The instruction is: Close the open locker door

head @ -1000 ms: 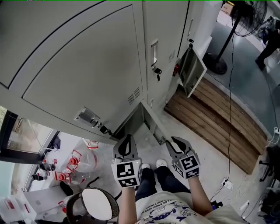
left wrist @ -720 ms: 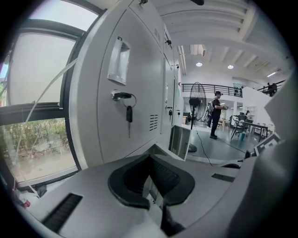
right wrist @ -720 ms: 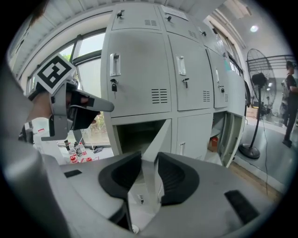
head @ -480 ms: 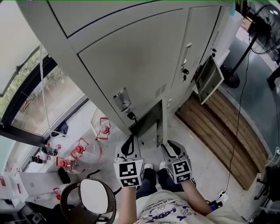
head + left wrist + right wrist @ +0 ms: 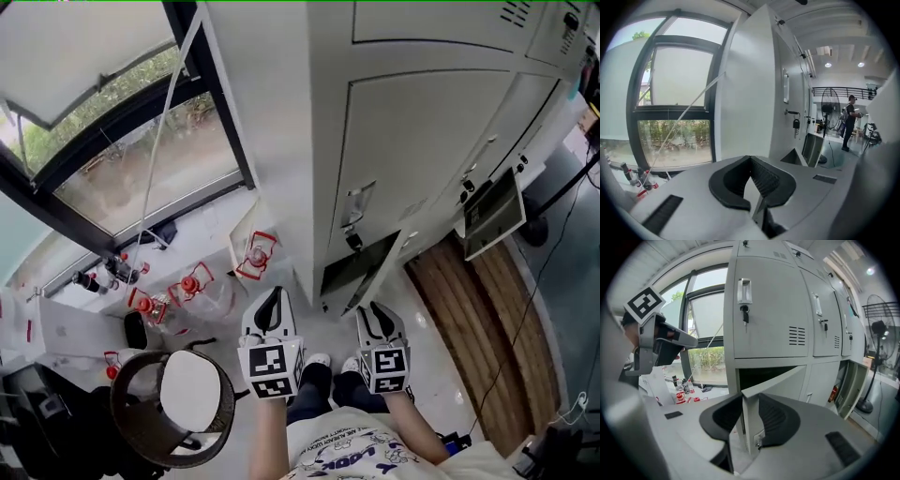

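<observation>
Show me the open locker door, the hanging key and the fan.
open locker door (image 5: 780, 379), right gripper view, outer face.
key (image 5: 745, 315), right gripper view, dangling part.
fan (image 5: 877, 327), right gripper view, centre hub.

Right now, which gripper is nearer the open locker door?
Right. The right gripper is at the open locker door; its edge shows in the gap between the jaws, which have just been closing. The left gripper hangs off to the door's left, apart.
</observation>
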Motion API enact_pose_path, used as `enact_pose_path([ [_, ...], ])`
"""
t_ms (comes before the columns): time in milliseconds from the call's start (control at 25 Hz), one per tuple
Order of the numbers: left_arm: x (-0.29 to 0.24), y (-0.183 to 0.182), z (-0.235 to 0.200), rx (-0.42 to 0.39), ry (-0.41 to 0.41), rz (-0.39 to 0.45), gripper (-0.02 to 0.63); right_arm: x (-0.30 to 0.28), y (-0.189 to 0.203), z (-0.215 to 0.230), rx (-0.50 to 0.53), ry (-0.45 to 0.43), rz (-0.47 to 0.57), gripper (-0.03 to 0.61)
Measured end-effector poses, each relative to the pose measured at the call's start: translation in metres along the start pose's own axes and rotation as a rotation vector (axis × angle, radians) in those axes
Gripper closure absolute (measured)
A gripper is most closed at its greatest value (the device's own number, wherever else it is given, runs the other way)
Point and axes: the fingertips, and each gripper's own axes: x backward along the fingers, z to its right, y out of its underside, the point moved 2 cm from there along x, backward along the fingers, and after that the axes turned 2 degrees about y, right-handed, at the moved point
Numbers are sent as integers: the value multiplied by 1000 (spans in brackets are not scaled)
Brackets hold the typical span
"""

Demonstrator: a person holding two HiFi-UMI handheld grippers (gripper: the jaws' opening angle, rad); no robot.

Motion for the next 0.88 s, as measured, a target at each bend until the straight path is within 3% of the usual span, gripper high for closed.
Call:
enact_pose_path([
  [320,28,1,-44,55,-143,28,609,-33,-13,-22,24,-77,-3,493],
  [600,52,8,-80,84,-250,27,609,-59,-17,-37,35,-109,-7,534],
  [880,75,12,-103,106,-334,29,609,-82,-24,-49,43,-132,-11,534],
])
